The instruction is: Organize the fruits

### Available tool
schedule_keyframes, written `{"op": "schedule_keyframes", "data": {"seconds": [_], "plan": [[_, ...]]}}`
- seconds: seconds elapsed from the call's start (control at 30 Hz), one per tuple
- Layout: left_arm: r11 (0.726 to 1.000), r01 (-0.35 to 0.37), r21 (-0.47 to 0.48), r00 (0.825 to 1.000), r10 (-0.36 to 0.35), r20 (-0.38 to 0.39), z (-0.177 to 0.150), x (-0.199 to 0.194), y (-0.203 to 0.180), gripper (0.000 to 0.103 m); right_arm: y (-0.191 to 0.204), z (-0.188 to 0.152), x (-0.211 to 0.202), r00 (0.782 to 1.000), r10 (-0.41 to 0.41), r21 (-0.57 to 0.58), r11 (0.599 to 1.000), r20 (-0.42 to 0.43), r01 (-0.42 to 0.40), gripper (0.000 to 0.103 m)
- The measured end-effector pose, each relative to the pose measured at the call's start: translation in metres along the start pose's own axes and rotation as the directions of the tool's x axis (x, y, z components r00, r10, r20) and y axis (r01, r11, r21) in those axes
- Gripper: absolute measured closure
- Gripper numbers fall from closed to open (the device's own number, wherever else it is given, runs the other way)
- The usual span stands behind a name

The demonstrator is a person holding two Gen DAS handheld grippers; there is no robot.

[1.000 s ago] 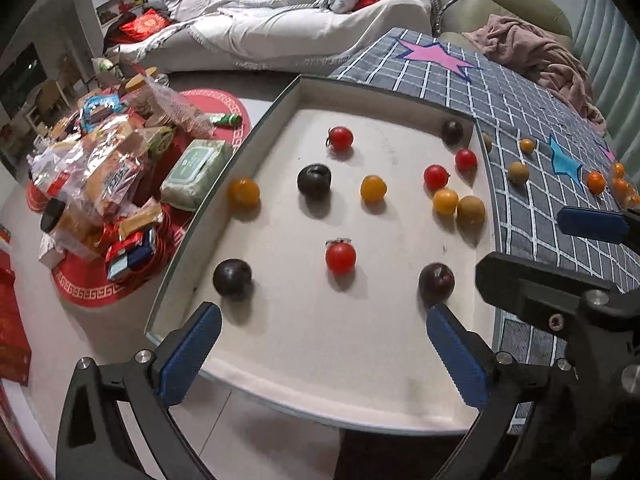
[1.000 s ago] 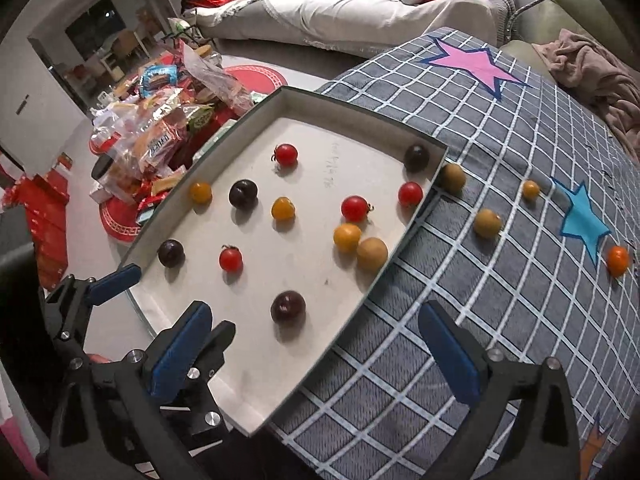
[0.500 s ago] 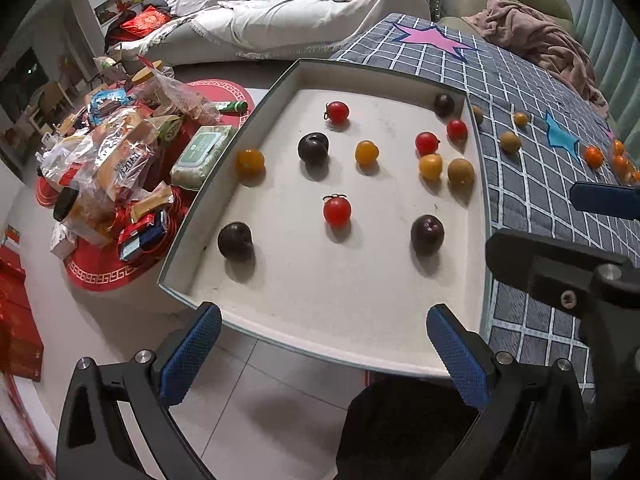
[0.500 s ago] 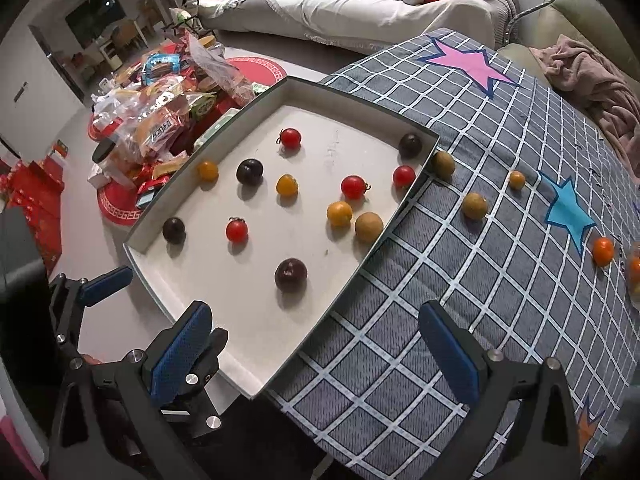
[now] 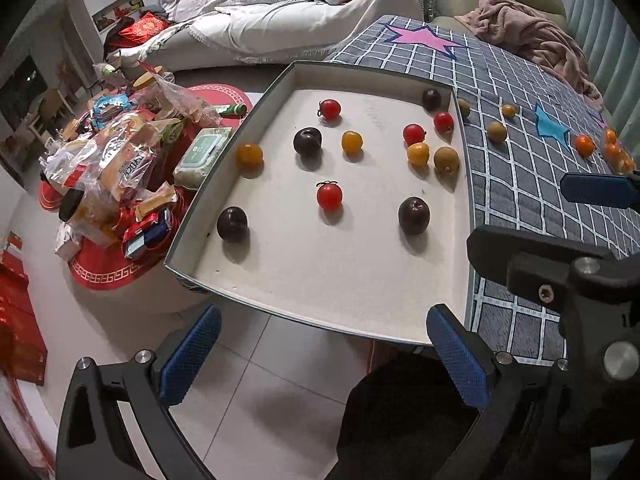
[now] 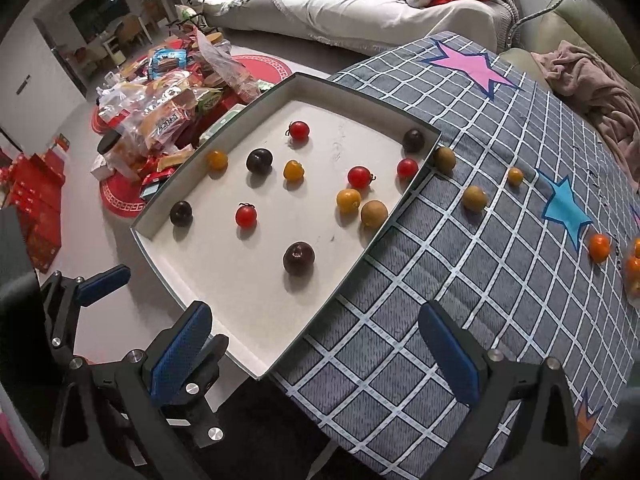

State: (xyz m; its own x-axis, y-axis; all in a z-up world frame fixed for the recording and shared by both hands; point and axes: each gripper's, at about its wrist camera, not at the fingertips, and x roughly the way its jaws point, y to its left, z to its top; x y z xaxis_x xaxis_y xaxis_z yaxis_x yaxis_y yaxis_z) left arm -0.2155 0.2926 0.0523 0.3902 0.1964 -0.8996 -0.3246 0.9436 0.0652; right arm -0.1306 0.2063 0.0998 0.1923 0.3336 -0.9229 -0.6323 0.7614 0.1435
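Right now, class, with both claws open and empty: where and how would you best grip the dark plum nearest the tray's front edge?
Probably grip the plum across its widest middle, coming from above. It is round and stands alone on the tray floor, so the right claw has room on both sides.

Bright overhead indoor light, soft short shadows, sharp focus, fisheye-bent dark edges
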Motion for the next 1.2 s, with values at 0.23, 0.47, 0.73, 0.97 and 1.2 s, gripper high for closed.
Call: {"op": "schedule_keyframes", "data": {"seconds": [0.23, 0.47, 0.73, 0.97, 1.2], "plan": [[1.000, -0.004, 0.009, 1.000, 0.004, -0.003, -0.0035, -0.0012, -0.0024, 0.000, -0.0012, -0.0049, 0.0004, 1.000, 0.003, 0.007, 1.000, -0.004, -0.003, 0.000], [1.000, -0.008, 0.013, 1.000, 0.008, -0.006, -0.0048, -0.0013, -0.0026, 0.000, -0.0018, -0.0057, 0.0019, 1.000, 0.006, 0.007, 1.000, -0.007, -0.006, 0.000], [1.000, -0.007, 0.017, 1.000, 0.007, -0.010, -0.0060, -0.0001, -0.0025, 0.000, -0.0004, -0.0064, 0.0031, 1.000, 0.007, 0.006, 1.000, -0.008, -0.007, 0.000], [1.000, -0.006, 0.020, 1.000, 0.007, -0.014, -0.0062, 0.0009, -0.0033, 0.000, -0.0009, -0.0061, 0.0030, 1.000, 0.007, 0.005, 1.000, -0.008, -0.007, 0.000], [1.000, -0.003, 0.019, 1.000, 0.004, -0.016, -0.0064, 0.0002, -0.0037, 0.000, 0.0007, -0.0071, 0.0041, 1.000, 0.008, 0.002, 1.000, -0.007, -0.008, 0.000]]}}
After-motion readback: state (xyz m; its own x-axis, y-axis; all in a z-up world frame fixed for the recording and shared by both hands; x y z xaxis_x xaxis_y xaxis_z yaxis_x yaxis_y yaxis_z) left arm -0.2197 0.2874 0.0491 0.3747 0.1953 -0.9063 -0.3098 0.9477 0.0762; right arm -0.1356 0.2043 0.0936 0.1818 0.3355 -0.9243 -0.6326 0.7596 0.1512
